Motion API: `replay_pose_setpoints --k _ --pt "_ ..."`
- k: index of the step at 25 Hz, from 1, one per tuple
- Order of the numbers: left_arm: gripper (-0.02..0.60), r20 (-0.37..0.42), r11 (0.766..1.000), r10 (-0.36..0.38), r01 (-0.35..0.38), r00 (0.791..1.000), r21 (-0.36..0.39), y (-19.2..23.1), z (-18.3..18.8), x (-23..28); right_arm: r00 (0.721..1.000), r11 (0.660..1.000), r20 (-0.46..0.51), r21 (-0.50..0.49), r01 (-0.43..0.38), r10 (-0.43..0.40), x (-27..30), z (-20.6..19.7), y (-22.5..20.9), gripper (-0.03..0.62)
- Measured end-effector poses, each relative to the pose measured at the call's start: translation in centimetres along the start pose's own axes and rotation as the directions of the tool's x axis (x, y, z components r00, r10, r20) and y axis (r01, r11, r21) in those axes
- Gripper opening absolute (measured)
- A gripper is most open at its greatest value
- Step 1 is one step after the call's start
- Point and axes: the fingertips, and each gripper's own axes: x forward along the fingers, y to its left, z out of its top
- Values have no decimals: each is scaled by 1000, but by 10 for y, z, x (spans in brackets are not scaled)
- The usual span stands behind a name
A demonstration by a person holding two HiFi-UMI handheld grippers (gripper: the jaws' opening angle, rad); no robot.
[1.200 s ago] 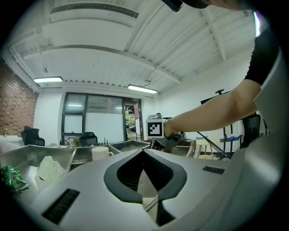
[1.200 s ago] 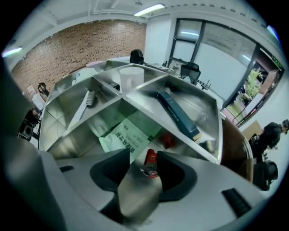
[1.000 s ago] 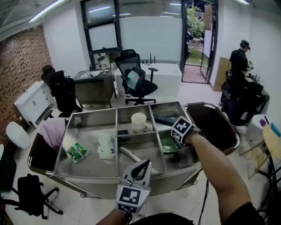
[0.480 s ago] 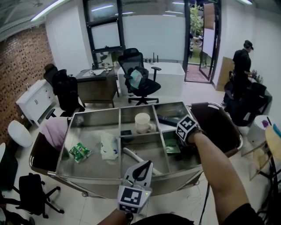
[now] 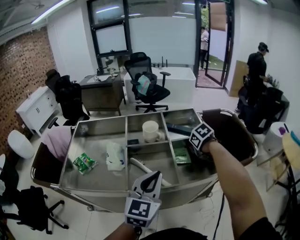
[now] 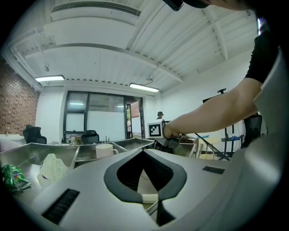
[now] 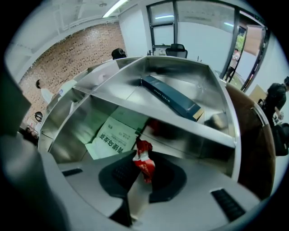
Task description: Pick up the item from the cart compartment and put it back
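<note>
The head camera looks steeply down over the whole cart (image 5: 103,194) from above its near edge. The left hand-held gripper (image 5: 151,178) carries its camera low at that edge, facing level across the compartments. The right hand-held gripper (image 7: 143,173) has its camera close above the right-hand compartments, looking down into them; the head view shows those compartments too.

I stand in an office: black swivel chairs (image 5: 149,88) around a desk (image 5: 101,91), a glass partition (image 5: 159,35) behind, a brick wall (image 5: 18,65) at my left, strip lights (image 5: 49,11) overhead.

Cart (image 7: 104,85): bright, smooth sheet metal, reflective. Wrapper (image 7: 144,163): glossy, crinkled red film. Flat packet (image 7: 113,135): matt green paper. Mug (image 5: 149,130): smooth white finish.
</note>
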Motion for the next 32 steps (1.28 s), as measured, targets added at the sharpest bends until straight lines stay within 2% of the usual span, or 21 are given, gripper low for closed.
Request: replay_pose_setpoints --k 9,15,18,23,27,32 --pt "0 6 1000 -7 7 1000 -2 -7 4 -1 998 1000 59 4 30 -30 -13 2 0 44" --pt "0 7 1000 -11 11 1000 -3 -12 5 -2 975 1000 220 -9 5 -3 -49 20 18 43" --pt "0 6 1000 -17 17 1000 2 -18 7 -1 947 999 319 -51 -17 33 -78 25 40 43" --pt "0 1 1000 -23 23 1000 5 -26 8 0 881 993 465 -108 -39 85 -124 17 76 41" --pt "0 9 1000 -27 27 1000 9 -33 12 1 828 992 555 -129 -11 81 -154 0 90 41" --pt "0 10 1000 -29 29 1000 4 -39 12 2 763 994 644 -109 14 59 -176 -28 97 41"
